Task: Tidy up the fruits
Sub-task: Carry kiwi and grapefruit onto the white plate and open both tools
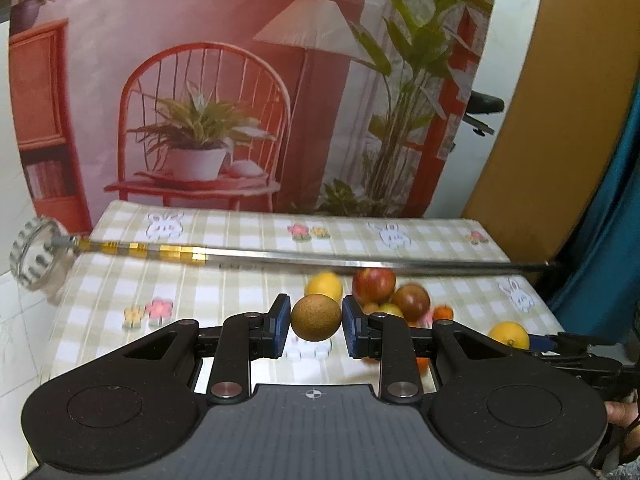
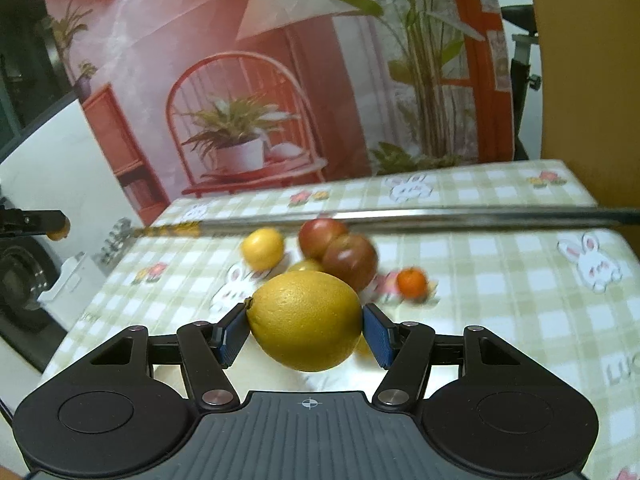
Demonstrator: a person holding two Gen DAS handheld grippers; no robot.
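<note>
My left gripper (image 1: 316,322) is shut on a round brown fruit (image 1: 316,314), pressed between its blue pads (image 1: 281,322). My right gripper (image 2: 307,326) is shut on a large yellow orange (image 2: 307,316). That orange (image 1: 509,334) also shows at the right of the left wrist view. Behind both, a pile lies on the checked tablecloth (image 2: 500,280): a yellow citrus (image 2: 263,248), two red apples (image 2: 322,234) (image 2: 351,265), a small yellow fruit (image 2: 306,267) and a small tangerine (image 2: 411,282). The pile appears in the left wrist view around the apple (image 1: 374,284).
A long metal rod (image 1: 320,258) with yellow bands crosses the table behind the fruit and ends at a glass piece (image 1: 34,254) on the left. A printed backdrop (image 1: 240,100) stands along the far table edge. A blue curtain (image 1: 600,240) hangs at the right.
</note>
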